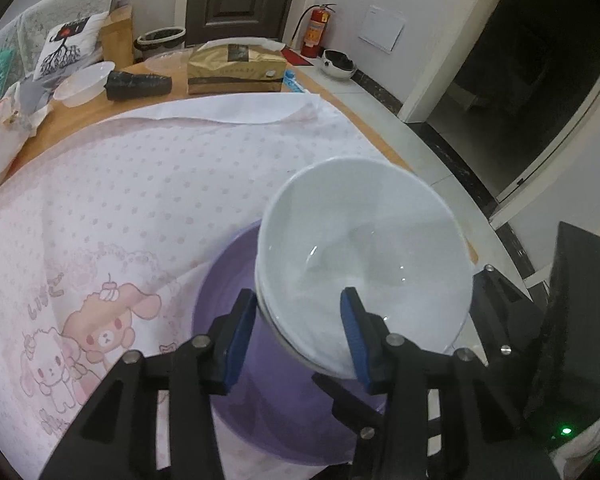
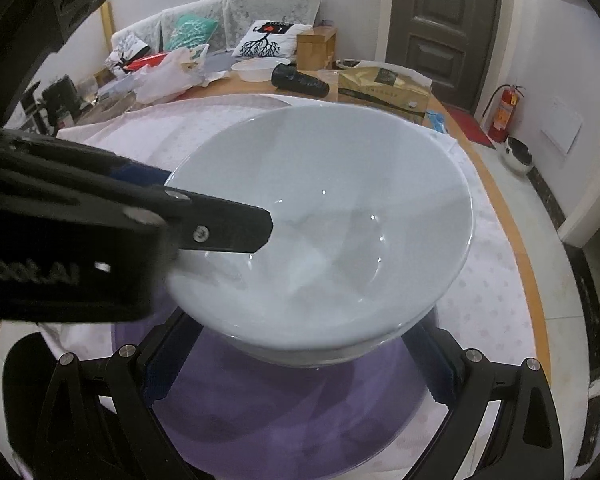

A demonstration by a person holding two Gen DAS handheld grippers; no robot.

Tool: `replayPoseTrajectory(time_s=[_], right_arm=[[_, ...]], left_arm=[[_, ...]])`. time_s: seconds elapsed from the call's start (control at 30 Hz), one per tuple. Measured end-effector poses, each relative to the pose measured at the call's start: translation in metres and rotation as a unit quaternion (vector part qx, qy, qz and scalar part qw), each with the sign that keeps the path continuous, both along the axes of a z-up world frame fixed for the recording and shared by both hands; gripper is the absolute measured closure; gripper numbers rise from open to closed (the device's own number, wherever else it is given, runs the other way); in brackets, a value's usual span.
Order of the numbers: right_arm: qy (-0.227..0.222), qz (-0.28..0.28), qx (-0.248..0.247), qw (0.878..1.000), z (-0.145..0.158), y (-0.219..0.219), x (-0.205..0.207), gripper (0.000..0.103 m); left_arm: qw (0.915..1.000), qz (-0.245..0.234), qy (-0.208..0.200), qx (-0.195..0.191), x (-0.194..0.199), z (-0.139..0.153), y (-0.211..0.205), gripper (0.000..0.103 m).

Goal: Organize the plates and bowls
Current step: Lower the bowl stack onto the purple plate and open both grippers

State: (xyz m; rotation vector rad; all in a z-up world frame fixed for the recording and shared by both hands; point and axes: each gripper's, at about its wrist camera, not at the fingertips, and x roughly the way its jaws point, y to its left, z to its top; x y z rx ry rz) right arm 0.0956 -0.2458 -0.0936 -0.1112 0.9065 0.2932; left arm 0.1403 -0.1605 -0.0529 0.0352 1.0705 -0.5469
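Observation:
A white bowl nested in a second white bowl is held tilted above a purple plate on the cloth. My left gripper is shut on the near rim of the white bowls, one blue pad inside, one outside. In the right wrist view the same bowls fill the middle, over the purple plate. My right gripper is open, its fingers spread on either side below the bowls. I cannot tell whether they touch. The left gripper's black finger reaches over the rim.
A pink dotted cloth with cartoon animals covers the round wooden table. At the far side stand a gold box, a black sleeve of cups, a clear plastic bowl and plastic bags. The table's right edge is near.

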Motion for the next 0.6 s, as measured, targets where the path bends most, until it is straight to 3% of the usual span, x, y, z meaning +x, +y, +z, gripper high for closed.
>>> replayPoseTrajectory(time_s=[0.43, 0.6], right_arm=[[-0.017, 0.014, -0.022, 1.000, 0.009, 0.000, -0.006, 0.007], [-0.023, 0.017, -0.019, 0.999, 0.014, -0.002, -0.011, 0.007]], left_arm=[[1.0000, 0.001, -0.008, 0.006, -0.002, 0.003, 0.000, 0.062], [0.9998, 0.009, -0.019, 0.001, -0.005, 0.013, 0.007, 0.051]])
